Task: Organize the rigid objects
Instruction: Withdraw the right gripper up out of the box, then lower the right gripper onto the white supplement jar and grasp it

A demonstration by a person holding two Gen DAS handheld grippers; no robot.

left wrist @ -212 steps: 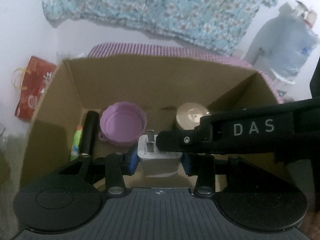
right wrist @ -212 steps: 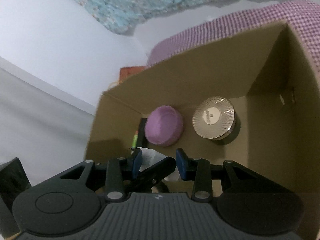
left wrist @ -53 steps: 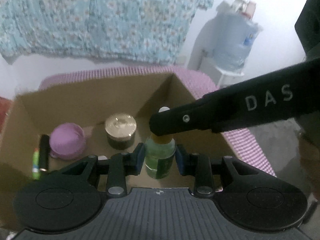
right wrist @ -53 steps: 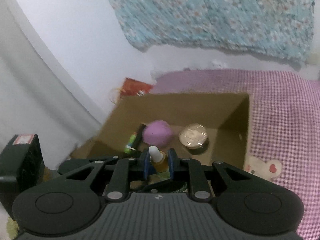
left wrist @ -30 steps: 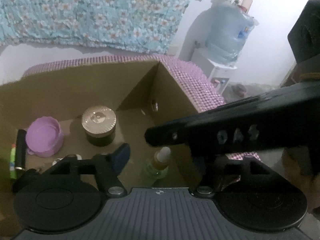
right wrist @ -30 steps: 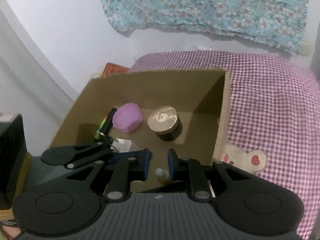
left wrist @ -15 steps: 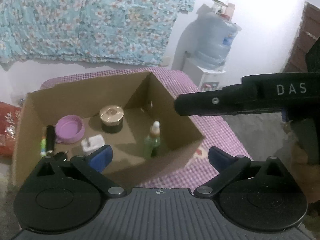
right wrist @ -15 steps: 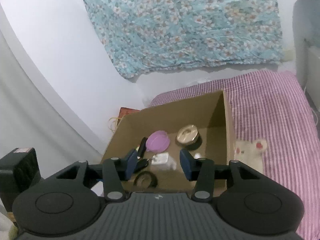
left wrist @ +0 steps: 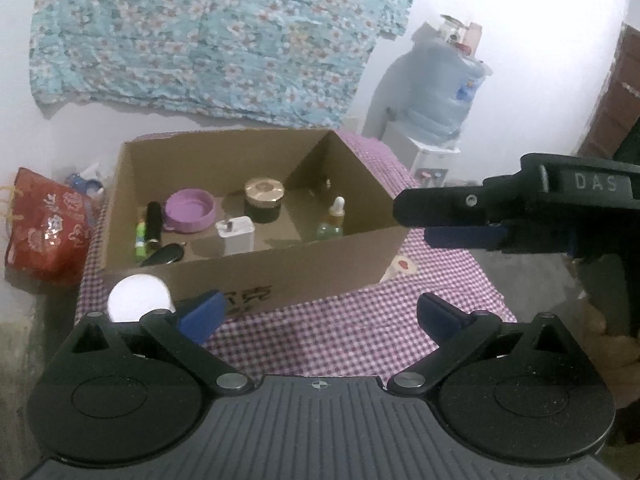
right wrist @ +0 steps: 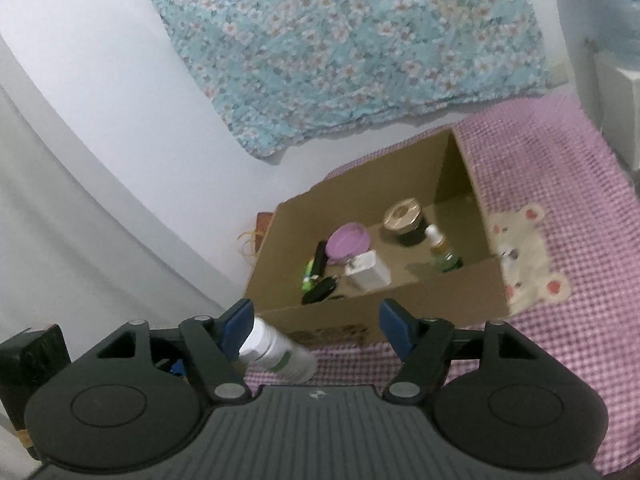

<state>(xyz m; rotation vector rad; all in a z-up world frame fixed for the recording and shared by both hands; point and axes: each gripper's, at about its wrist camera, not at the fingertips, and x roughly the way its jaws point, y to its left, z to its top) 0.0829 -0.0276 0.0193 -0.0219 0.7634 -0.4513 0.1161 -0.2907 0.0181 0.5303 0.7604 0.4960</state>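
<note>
A white bottle (right wrist: 276,350) stands beside the cardboard box (right wrist: 400,300), near spread fingers (right wrist: 239,322).

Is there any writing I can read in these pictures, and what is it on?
"DAS": white letters on the side of the right gripper, seen from the left wrist.
Dark print on the cardboard box front: too blurred to read.
Green label on the white bottle: unreadable.
Pattern on the red bag and sticker on the water jug: too small to tell.

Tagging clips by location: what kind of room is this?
Probably a bedroom at home: a purple checked bedsheet under the brown cardboard box, a floral blue cloth on the wall, and a blue water jug.
</note>
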